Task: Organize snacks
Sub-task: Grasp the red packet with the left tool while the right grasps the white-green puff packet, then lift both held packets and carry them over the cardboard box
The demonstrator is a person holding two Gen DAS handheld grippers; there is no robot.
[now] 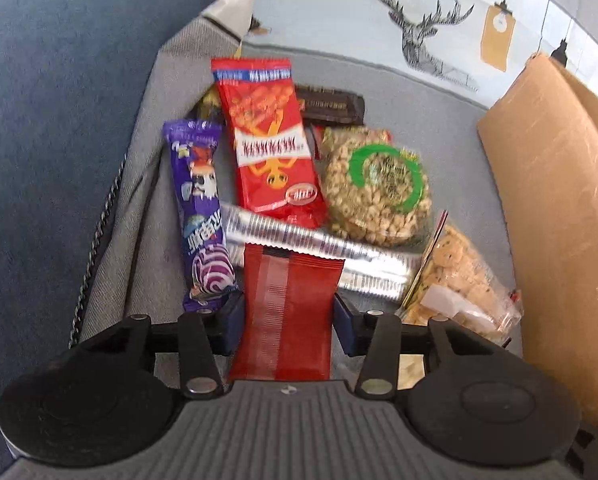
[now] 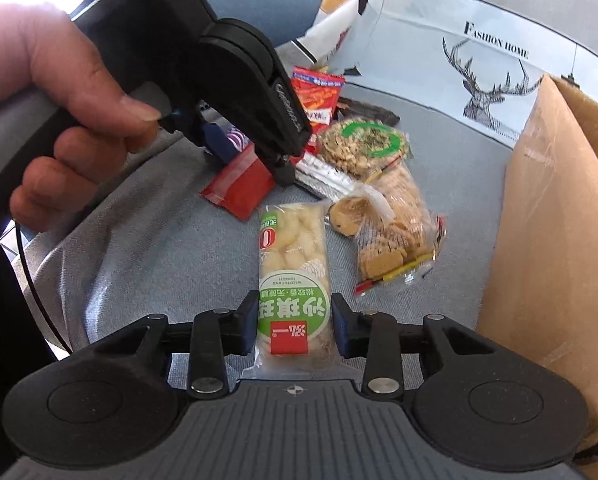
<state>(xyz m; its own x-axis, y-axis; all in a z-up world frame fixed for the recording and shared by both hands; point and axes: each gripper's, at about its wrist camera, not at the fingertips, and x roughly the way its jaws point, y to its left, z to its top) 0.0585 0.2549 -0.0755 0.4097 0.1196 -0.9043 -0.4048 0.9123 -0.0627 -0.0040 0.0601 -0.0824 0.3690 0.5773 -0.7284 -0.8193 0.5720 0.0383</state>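
My left gripper (image 1: 289,312) is shut on a dark red snack packet (image 1: 287,312), held over a pile of snacks on the grey cloth surface (image 1: 451,140). The pile holds a purple bar (image 1: 201,208), a red peanut bag (image 1: 273,140), a silver packet (image 1: 323,256), a round puffed cake with a green label (image 1: 379,188) and a clear biscuit bag (image 1: 459,280). My right gripper (image 2: 295,324) is shut on a green and white pastry packet (image 2: 293,276). The left gripper (image 2: 259,152) with its red packet (image 2: 239,188) shows in the right wrist view.
A cardboard box (image 1: 559,208) stands at the right, also in the right wrist view (image 2: 559,240). A dark flat packet (image 1: 331,106) lies behind the pile. A white cloth with a deer print (image 2: 495,92) lies behind. A blue cushion (image 1: 59,100) is at the left.
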